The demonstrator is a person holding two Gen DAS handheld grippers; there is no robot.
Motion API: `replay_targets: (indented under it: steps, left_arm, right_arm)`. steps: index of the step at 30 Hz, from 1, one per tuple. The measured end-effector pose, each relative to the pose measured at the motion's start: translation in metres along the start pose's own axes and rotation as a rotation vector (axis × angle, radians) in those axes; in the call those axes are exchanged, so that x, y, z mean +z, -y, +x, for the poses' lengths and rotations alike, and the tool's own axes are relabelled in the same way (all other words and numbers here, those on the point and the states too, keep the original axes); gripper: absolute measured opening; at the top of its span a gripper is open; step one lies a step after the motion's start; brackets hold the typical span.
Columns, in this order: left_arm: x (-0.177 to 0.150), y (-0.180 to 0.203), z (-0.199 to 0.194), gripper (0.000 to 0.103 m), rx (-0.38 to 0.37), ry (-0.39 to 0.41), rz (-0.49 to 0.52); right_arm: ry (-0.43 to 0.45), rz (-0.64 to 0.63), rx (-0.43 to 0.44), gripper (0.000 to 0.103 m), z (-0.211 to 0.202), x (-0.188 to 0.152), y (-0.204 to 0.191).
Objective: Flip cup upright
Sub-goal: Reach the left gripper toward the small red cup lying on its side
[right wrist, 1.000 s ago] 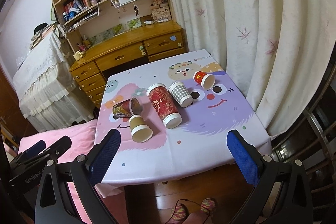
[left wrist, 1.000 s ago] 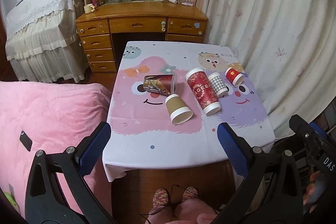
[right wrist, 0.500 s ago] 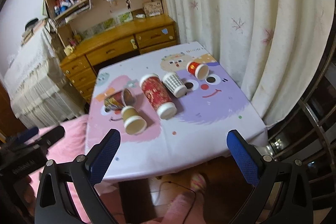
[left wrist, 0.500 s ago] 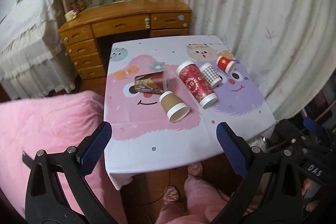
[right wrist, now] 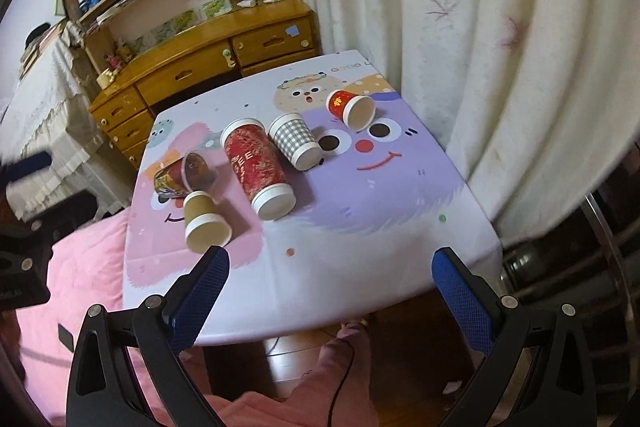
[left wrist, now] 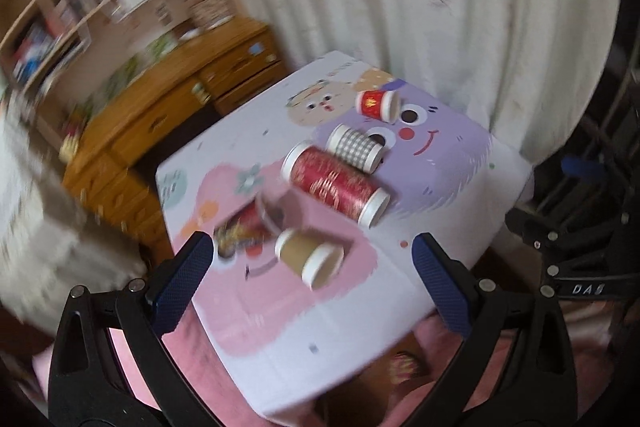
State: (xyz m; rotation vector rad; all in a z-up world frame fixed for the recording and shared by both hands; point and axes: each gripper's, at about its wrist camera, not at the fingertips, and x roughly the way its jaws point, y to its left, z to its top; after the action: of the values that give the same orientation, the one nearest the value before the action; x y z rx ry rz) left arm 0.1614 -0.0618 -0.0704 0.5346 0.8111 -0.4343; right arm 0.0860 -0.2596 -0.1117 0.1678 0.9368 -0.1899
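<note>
Several paper cups lie on their sides on the cartoon tablecloth (right wrist: 360,235): a brown cup (right wrist: 204,223) (left wrist: 310,257), a tall red cup (right wrist: 258,169) (left wrist: 338,185), a grey checked cup (right wrist: 294,141) (left wrist: 356,147), a small red cup (right wrist: 352,107) (left wrist: 376,105) and a dark patterned cup with a clear lid (right wrist: 184,175) (left wrist: 244,227). My left gripper (left wrist: 310,279) is open and empty, above the table's near left part. My right gripper (right wrist: 328,287) is open and empty over the table's near edge.
A wooden desk (right wrist: 208,67) with shelves stands behind the table. White curtains (right wrist: 480,47) hang on the right. A pink bed (right wrist: 80,287) lies left of the table. The person's legs (right wrist: 320,387) are below the near edge.
Both grippers have moved closer to the table. The left view has swung and tilted and is now blurred. The cups have not moved.
</note>
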Motion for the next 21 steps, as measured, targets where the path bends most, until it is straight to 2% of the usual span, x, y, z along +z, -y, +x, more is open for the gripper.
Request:
replay_targets:
  steps: [4,9,12,16,18,21]
  left_arm:
    - [0.050,0.026,0.046,0.099,0.016,-0.014,0.217]
    - [0.110,0.046,0.108,0.099,-0.099,-0.071,0.387]
    - [0.134,0.055,0.143,0.099,-0.122,-0.107,0.473]
    - [0.154,0.065,0.192,0.099,-0.195,-0.139,0.589]
    - [0.160,0.075,0.224,0.099,-0.202,-0.154,0.678]
    - [0.160,0.083,0.260,0.097,-0.201,-0.152,0.768]
  right_arm:
    - [0.013,-0.088,-0.010,0.103,0.036,0.032,0.026]
    - [0.008,-0.163,-0.028,0.103,0.086,0.074,0.062]
    - [-0.015,-0.184,-0.050,0.103,0.116,0.095,0.079]
    - [-0.032,-0.201,-0.003,0.103,0.156,0.119,0.097]
    - [-0.049,-0.229,0.047,0.103,0.178,0.130,0.104]
    - [-0.063,-0.303,0.076,0.103,0.207,0.137,0.103]
